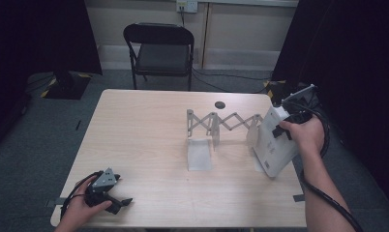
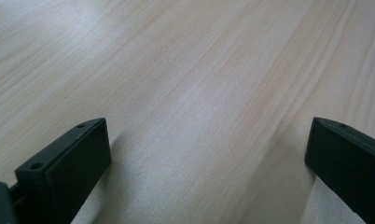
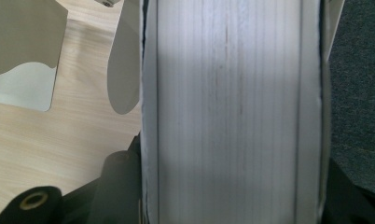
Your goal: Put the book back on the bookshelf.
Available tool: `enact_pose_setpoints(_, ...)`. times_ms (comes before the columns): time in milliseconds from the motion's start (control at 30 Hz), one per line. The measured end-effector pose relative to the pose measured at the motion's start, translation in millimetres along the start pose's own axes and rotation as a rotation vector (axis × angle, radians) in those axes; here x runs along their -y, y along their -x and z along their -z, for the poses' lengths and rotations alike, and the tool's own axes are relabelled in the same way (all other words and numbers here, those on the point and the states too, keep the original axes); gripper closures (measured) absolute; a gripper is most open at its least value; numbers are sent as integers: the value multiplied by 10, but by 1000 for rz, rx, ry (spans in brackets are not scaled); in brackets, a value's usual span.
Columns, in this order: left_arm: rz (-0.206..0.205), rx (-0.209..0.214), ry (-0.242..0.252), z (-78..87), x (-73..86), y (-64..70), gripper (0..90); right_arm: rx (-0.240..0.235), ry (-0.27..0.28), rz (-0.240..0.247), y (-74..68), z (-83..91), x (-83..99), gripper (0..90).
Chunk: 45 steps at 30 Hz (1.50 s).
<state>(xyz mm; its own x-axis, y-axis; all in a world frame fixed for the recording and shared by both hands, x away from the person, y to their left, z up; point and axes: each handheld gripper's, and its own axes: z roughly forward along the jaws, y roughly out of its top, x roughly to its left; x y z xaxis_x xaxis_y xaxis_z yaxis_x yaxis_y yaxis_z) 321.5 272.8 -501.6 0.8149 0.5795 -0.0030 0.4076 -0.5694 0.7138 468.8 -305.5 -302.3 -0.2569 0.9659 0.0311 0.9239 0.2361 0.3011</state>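
A thick white book [image 1: 274, 147] stands tilted at the right end of a grey accordion rack [image 1: 221, 123] on the wooden table [image 1: 144, 130]. My right gripper [image 1: 282, 129] is shut on it from the right side. In the right gripper view the book's page edges [image 3: 227, 93] sit between the two black jaws of the right gripper [image 3: 230, 182], with the rack's grey dividers [image 3: 124, 70] just to its left. My left gripper [image 1: 121, 204] rests near the table's front left corner. It is open, and between the jaws of the left gripper [image 2: 204, 135] lies bare wood.
A black folding chair [image 1: 161, 48] stands behind the table. A small dark round disc [image 1: 220, 104] sits near the far edge. Dark curtains hang at both sides. The right table edge [image 1: 293, 164] is close under the book.
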Motion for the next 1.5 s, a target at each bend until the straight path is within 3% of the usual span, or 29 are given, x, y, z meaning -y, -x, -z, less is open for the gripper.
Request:
enact_pose_setpoints(833, 0, -1, 1, -1, 0, 1, 0, 30, -4, -49, -47, -77, -140, 528)
enact_pose_setpoints(1500, -1, -2, 0, 1, 0, 0, 0, 42, -12, -91, -18, -162, -144, 528)
